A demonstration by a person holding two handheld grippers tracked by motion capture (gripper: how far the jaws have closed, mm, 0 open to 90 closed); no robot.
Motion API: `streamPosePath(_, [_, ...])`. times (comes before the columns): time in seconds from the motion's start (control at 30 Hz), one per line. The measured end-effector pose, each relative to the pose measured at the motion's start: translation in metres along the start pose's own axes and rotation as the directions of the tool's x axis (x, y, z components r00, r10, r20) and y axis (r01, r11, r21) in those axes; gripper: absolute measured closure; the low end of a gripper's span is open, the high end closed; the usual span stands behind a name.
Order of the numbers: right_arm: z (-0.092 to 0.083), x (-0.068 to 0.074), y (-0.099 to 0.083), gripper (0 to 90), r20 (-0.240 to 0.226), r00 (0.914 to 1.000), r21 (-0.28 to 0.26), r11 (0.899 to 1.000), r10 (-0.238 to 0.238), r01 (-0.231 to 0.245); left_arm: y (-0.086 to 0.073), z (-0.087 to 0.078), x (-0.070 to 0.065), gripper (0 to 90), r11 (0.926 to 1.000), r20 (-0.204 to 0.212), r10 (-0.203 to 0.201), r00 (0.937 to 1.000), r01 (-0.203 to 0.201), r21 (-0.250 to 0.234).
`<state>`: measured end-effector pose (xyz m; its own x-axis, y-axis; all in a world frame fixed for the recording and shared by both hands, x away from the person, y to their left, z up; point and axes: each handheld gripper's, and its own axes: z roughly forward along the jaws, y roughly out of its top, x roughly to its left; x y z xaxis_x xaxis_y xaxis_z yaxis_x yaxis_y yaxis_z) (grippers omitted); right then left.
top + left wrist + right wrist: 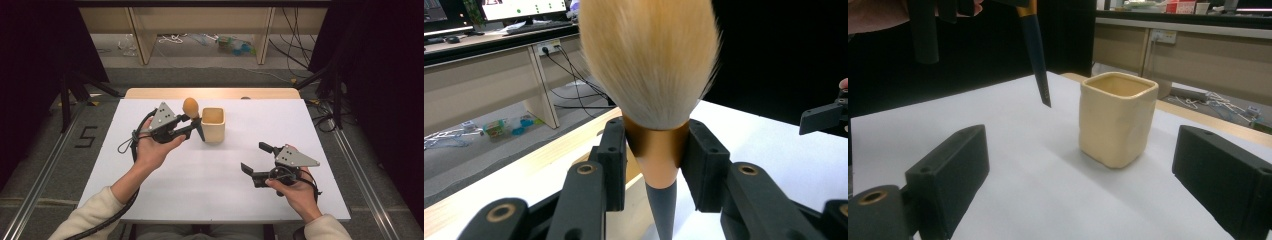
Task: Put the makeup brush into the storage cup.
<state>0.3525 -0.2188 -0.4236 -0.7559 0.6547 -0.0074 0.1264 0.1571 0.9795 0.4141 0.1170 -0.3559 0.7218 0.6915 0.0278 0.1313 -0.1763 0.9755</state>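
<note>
A white table (pixel 210 180) stands on grey flooring, with a pale wooden edge along its far side and desk legs and cables on the floor beyond it.

The person's left hand (pixel 154 150) is raised above the table's left half, palm turned inward, with the left gripper (pixel 192 121) pointing toward the middle. Its jaws are clamped on the copper collar of a makeup brush (pixel 649 60); the brush stands upright, its tan bristle head on top and its dark pointed handle hanging below the jaws, clear of the table. In the high view the brush sits just left of a cream square cup (pixel 213 125).

The right hand (pixel 295 190) rests low at the table's near right, and the right gripper (pixel 257 159) points toward the cup with its jaws spread wide and holding nothing.

The cup stands upright on the table; the part of its inside that shows in the right gripper view appears empty.
</note>
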Motion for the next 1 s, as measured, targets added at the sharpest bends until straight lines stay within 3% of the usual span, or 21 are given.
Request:
streamPosePath(0.13, [0.000, 0.000, 0.000, 9.0, 0.002, 1.0000, 0.003, 1.000, -0.002, 0.002, 0.001, 0.000, 0.001, 64.9, 1.0000, -0.008, 0.006, 1.0000, -0.006, -0.002])
streamPosePath(0.2, [-0.001, 0.001, -0.001, 9.0, -0.013, 0.9995, 0.015, 0.999, 0.030, -0.030, 0.002, 0.000, 0.002, 64.8, 0.9999, -0.013, 0.014, 0.9998, -0.014, 0.000])
streamPosePath(0.23, [-0.001, 0.000, 0.000, 9.0, 0.000, 1.0000, 0.006, 1.000, 0.005, -0.005, 0.003, 0.001, 0.002, 64.8, 0.9999, -0.015, 0.014, 0.9998, -0.014, 0.000])
streamPosePath(0.5, [-0.001, -0.001, -0.001, 9.0, 0.004, 1.0000, 0.008, 1.000, 0.008, -0.008, 0.006, 0.002, 0.002, 64.8, 0.9998, -0.019, 0.021, 0.9996, -0.021, 0.006])
streamPosePath(0.57, [-0.002, 0.001, -0.001, 9.0, -0.001, 0.9995, 0.025, 0.999, 0.031, -0.031, 0.006, 0.003, 0.003, 64.9, 0.9997, -0.019, 0.023, 0.9995, -0.023, 0.006])
streamPosePath(0.6, [-0.002, -0.001, -0.001, 9.0, 0.004, 0.9999, 0.010, 1.000, 0.010, -0.010, 0.007, 0.003, 0.003, 64.9, 0.9998, -0.019, 0.021, 0.9996, -0.020, 0.007])
streamPosePath(0.7, [-0.001, -0.001, -0.001, 9.0, -0.002, 1.0000, -0.001, 1.000, 0.008, -0.008, 0.007, 0.004, 0.003, 64.8, 0.9998, -0.022, 0.016, 0.9996, -0.016, 0.009])
streamPosePath(1.0, [-0.002, -0.001, -0.001, 8.8, 0.004, 1.0000, 0.009, 1.000, 0.007, -0.007, 0.011, 0.005, 0.005, 64.9, 0.9997, -0.026, 0.021, 0.9994, -0.021, 0.008])
